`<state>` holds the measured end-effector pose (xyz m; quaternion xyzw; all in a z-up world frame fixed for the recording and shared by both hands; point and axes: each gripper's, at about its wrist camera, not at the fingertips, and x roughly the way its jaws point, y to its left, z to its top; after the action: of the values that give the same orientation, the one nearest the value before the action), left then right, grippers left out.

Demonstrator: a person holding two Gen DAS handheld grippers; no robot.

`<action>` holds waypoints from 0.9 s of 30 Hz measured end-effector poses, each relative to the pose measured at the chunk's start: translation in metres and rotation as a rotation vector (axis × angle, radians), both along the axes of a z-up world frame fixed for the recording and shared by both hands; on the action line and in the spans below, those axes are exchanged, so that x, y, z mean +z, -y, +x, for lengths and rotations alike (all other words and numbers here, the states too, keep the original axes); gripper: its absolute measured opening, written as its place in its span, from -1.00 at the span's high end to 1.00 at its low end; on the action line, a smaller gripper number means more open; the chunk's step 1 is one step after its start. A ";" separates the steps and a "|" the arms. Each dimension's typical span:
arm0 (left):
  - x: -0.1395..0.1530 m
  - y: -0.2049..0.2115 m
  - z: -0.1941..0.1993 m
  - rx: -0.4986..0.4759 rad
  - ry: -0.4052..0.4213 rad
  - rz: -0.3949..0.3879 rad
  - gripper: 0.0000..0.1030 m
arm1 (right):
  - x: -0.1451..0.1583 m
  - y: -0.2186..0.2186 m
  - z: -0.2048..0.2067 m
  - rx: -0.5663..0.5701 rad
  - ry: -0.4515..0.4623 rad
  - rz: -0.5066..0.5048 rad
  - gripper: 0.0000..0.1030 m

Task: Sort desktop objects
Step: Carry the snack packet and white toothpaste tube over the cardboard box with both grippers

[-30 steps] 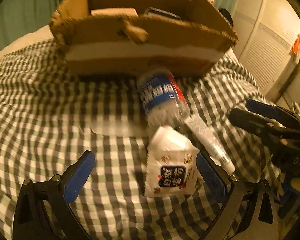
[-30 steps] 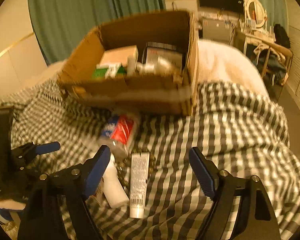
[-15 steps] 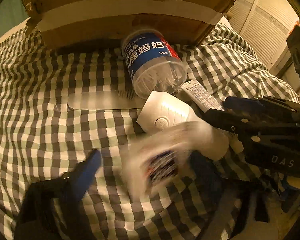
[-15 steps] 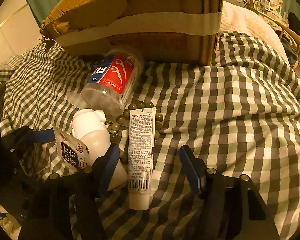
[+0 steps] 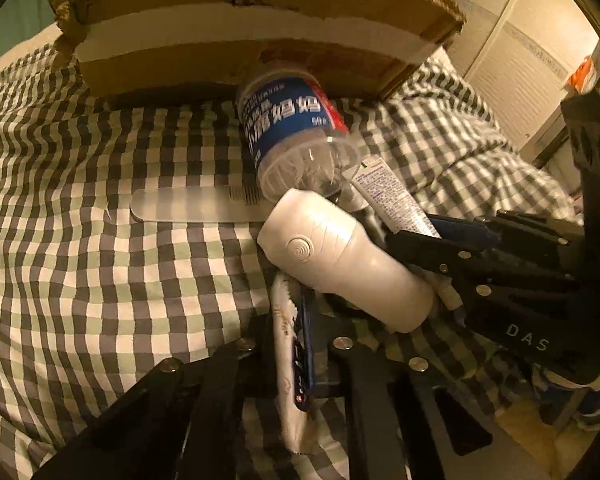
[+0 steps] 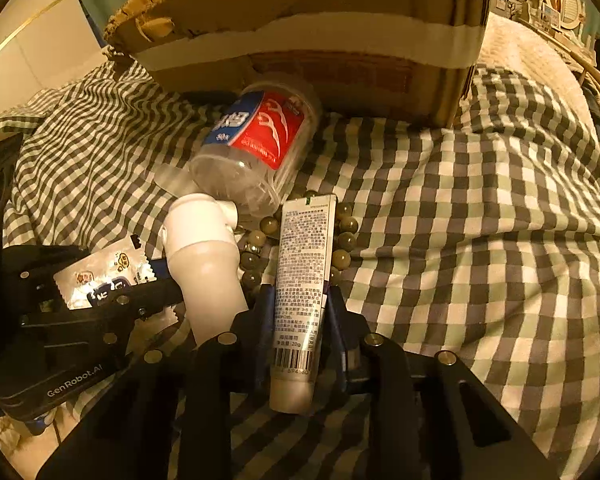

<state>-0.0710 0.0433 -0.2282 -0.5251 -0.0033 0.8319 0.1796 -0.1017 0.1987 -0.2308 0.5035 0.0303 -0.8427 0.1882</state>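
Observation:
My left gripper (image 5: 298, 320) is shut on a white snack packet (image 5: 286, 344), which stands edge-on, squeezed between the blue pads. The same packet (image 6: 104, 276) shows in the right wrist view. My right gripper (image 6: 300, 304) straddles a white printed tube (image 6: 304, 272) lying on the checked cloth. Its jaws are closing, with the pads touching both sides of the tube. A white bottle (image 5: 340, 264) lies between the two grippers, against a clear jar with a blue and red label (image 5: 292, 140).
A torn cardboard box (image 6: 320, 40) stands just behind the jar. A clear comb (image 5: 188, 208) lies left of the bottle, and a bead bracelet (image 6: 342, 240) lies under the tube. Checked cloth (image 6: 480, 240) stretches to the right. White cupboard doors (image 5: 520, 72) stand at far right.
Both grippers dropped toward the items and closed. The left one took hold of the snack packet, now edge-on. The right one's jaws came in around the tube.

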 end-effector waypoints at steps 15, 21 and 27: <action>0.039 0.014 0.008 -0.014 -0.095 0.016 0.94 | 0.034 -0.005 0.009 0.001 -0.097 -0.037 0.69; 0.058 0.016 0.011 -0.006 -0.147 0.019 0.94 | 0.040 -0.001 0.011 0.009 -0.121 -0.032 0.93; 0.085 0.028 0.013 0.009 -0.196 0.030 0.94 | 0.025 0.008 0.004 0.010 -0.074 -0.022 0.94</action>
<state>-0.0580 0.0156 -0.1428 -0.4384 -0.0006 0.8799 0.1835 -0.0976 0.1910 -0.2058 0.4697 0.0307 -0.8601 0.1968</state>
